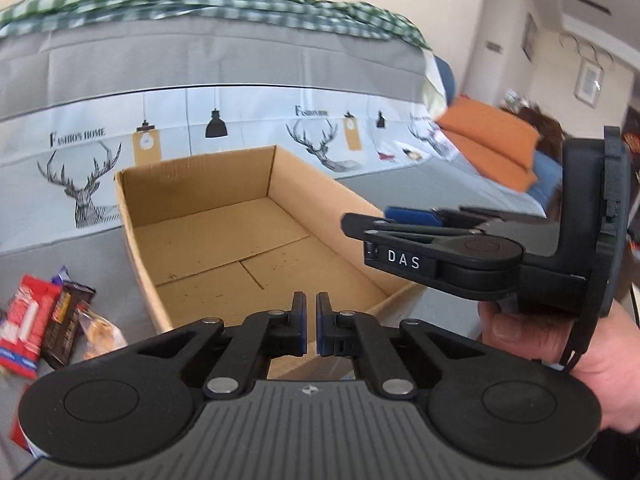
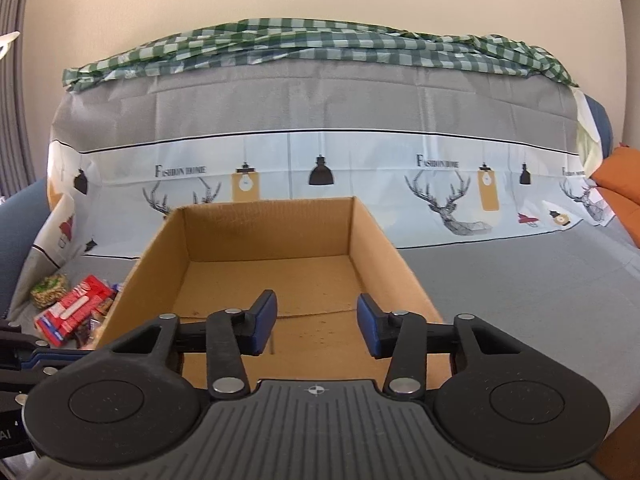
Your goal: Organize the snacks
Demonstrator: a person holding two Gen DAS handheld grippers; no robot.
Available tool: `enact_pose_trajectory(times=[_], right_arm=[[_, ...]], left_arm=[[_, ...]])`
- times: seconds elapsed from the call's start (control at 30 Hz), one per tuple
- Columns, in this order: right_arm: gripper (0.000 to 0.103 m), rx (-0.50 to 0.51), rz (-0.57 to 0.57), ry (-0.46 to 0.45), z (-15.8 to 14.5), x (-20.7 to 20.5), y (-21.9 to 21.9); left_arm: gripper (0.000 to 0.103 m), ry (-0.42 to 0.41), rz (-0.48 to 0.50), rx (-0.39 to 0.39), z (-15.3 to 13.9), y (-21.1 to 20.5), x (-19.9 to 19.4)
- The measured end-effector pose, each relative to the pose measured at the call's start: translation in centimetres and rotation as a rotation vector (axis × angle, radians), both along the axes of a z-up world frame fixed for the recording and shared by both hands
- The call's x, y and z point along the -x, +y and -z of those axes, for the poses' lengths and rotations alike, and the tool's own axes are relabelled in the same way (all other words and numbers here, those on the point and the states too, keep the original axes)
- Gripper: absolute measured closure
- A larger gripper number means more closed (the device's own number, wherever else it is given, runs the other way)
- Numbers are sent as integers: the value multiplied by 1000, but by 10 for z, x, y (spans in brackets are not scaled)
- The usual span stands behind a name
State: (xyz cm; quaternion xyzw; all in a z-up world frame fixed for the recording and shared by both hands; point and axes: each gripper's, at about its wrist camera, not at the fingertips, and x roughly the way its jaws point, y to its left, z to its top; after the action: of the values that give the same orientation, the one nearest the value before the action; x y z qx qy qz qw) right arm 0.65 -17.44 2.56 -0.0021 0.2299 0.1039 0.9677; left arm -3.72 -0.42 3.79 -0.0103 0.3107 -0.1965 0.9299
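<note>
The left gripper [image 1: 311, 322] has its jaws drawn nearly together with only a sliver of gap and nothing between them; the right gripper [image 2: 316, 326] has its jaws spread wide, also empty, hanging over the near edge of the cardboard box [image 2: 366, 236], which holds nothing yet; the snacks [image 2: 72, 312] lie in a loose heap on the grey cover just left of the box; the packets overlap, so a pinch may catch two at once or slip off a glossy wrapper, and a bump could shove the light box; the left view alone shows the right hand [image 1: 560, 344] and an orange cushion [image 1: 492, 136]; the right view alone shows a green snack [image 2: 49, 290].
</note>
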Motion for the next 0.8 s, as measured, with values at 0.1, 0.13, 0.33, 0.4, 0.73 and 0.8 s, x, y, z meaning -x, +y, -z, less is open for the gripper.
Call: enact_pose_trajectory(times=[0.1, 0.13, 0.33, 0.4, 0.73, 0.8], right_arm=[[63, -11, -29, -17, -6, 6, 16], [63, -20, -40, -19, -7, 9, 22], [62, -72, -175, -18, -3, 25, 68], [62, -79, -240, -39, 3, 32, 87], [62, -60, -509, 25, 40, 52, 177], [62, -49, -541, 54, 48, 51, 187]], left_arm=[[99, -6, 1, -15, -3, 26, 0], [99, -9, -10, -11, -1, 39, 0], [99, 119, -301, 134, 18, 143, -11], [99, 163, -395, 196, 21, 174, -12], [99, 367, -637, 193, 53, 259, -27], [99, 412, -642, 142, 65, 263, -33]])
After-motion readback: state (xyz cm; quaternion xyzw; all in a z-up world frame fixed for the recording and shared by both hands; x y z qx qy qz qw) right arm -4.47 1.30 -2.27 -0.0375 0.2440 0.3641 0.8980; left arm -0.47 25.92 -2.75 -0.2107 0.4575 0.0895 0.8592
